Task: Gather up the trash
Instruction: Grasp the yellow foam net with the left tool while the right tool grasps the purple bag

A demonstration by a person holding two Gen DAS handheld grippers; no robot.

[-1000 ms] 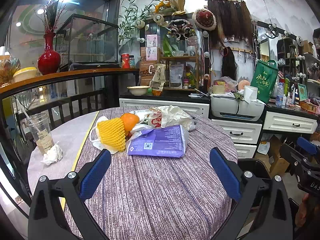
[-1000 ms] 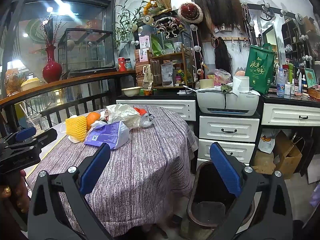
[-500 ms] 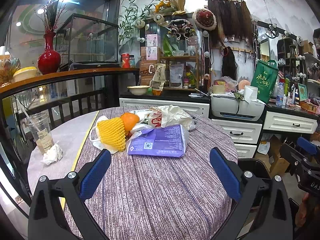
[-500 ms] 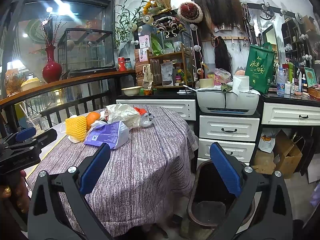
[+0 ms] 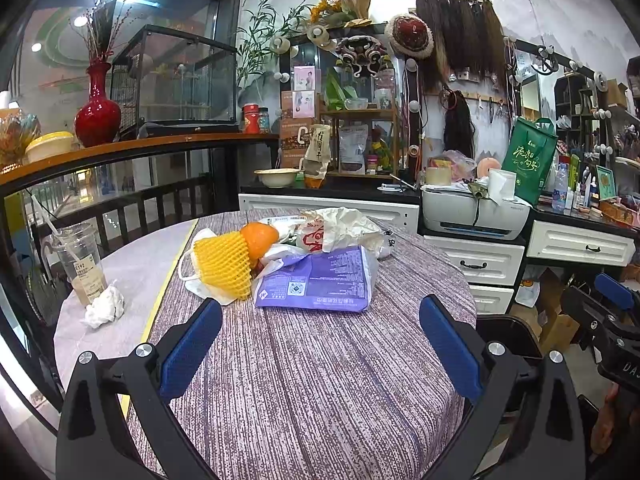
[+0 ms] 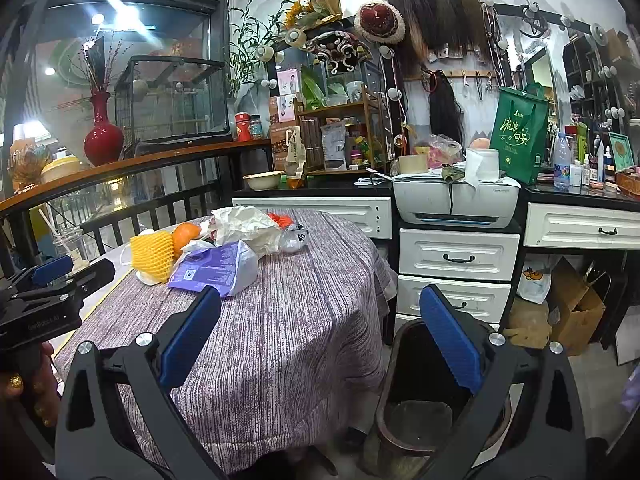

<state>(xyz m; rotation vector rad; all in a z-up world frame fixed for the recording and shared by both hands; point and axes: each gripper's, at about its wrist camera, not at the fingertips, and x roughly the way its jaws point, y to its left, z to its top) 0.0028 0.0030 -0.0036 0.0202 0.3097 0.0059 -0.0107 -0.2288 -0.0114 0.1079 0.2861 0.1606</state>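
Observation:
Trash lies piled on a round table with a purple striped cloth (image 5: 320,380): a purple packet (image 5: 316,284), yellow foam netting (image 5: 224,266) over an orange (image 5: 260,238), a crumpled white paper bag (image 5: 340,230), a crumpled tissue (image 5: 103,307) and a plastic cup with a straw (image 5: 80,260). My left gripper (image 5: 320,344) is open and empty, short of the pile. My right gripper (image 6: 320,336) is open and empty at the table's right edge, above a dark bin (image 6: 408,400) on the floor. The pile also shows in the right wrist view (image 6: 216,264).
White drawers (image 6: 456,260) with a printer (image 6: 456,200) stand behind the bin. A railing with a wooden ledge (image 5: 120,152) and a red vase (image 5: 98,114) runs behind the table. Cardboard boxes (image 6: 576,312) sit on the floor at right.

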